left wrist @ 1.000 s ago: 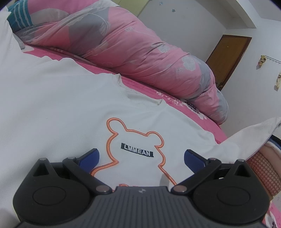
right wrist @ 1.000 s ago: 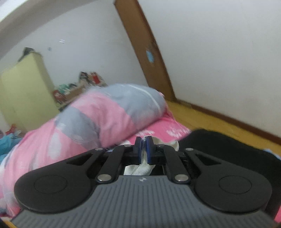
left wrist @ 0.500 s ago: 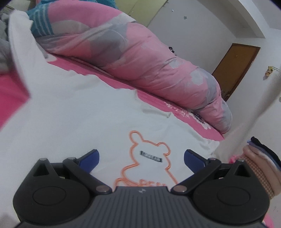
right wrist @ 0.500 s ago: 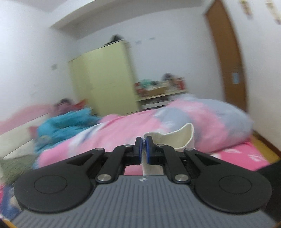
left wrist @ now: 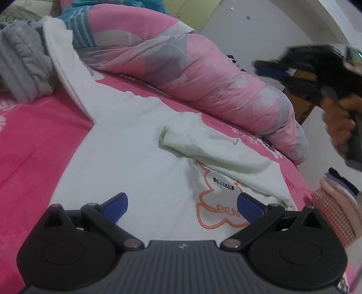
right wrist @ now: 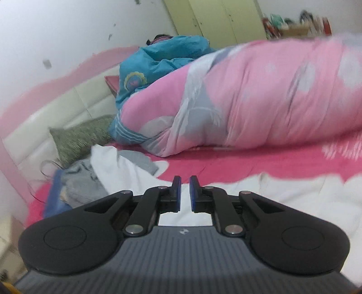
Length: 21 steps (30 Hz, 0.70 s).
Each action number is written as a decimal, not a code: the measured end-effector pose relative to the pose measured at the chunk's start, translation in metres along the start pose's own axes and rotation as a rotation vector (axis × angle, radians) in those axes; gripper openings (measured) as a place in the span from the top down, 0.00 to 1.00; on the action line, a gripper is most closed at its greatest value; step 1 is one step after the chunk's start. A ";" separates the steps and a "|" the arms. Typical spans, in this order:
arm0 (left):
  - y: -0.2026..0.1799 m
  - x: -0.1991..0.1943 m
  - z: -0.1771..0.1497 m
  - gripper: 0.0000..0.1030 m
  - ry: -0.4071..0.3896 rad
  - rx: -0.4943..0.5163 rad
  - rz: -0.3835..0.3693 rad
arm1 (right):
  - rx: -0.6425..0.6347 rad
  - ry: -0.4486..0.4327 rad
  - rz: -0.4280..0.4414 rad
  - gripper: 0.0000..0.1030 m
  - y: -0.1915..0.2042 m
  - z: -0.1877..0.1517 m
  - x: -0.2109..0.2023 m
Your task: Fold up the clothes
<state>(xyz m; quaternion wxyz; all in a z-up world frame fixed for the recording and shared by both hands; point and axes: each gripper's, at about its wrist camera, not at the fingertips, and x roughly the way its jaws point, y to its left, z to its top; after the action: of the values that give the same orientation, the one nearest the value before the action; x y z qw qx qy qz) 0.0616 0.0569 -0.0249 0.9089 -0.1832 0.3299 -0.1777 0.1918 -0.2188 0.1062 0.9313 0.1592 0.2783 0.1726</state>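
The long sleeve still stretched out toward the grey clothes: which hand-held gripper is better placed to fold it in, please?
Probably the left hand-held gripper: it is open, low over the white shirt, with that sleeve on its side. The right is raised.

A rolled pink quilt (left wrist: 203, 77) lies along the far side of the pink bed sheet (left wrist: 34, 140). A green pillow (right wrist: 79, 138) leans against the cream headboard (right wrist: 67, 106) at left, a yellow wardrobe (right wrist: 221, 18) beyond.

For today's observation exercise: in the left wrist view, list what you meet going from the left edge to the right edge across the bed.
Grey garment → white sweatshirt's outstretched sleeve → folded-over sleeve on the sweatshirt → orange bear print → pink quilt's end → right gripper, held by a hand.
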 end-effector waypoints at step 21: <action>-0.035 0.085 0.087 0.08 -0.013 0.213 0.233 | 0.165 -0.074 -0.092 0.82 -0.198 -0.141 -0.142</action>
<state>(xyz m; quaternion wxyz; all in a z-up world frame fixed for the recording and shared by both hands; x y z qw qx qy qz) 0.1733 0.0073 0.0076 0.9397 -0.0474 0.3224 -0.1039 0.0451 -0.4246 -0.0176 0.9317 0.2286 0.2639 0.1002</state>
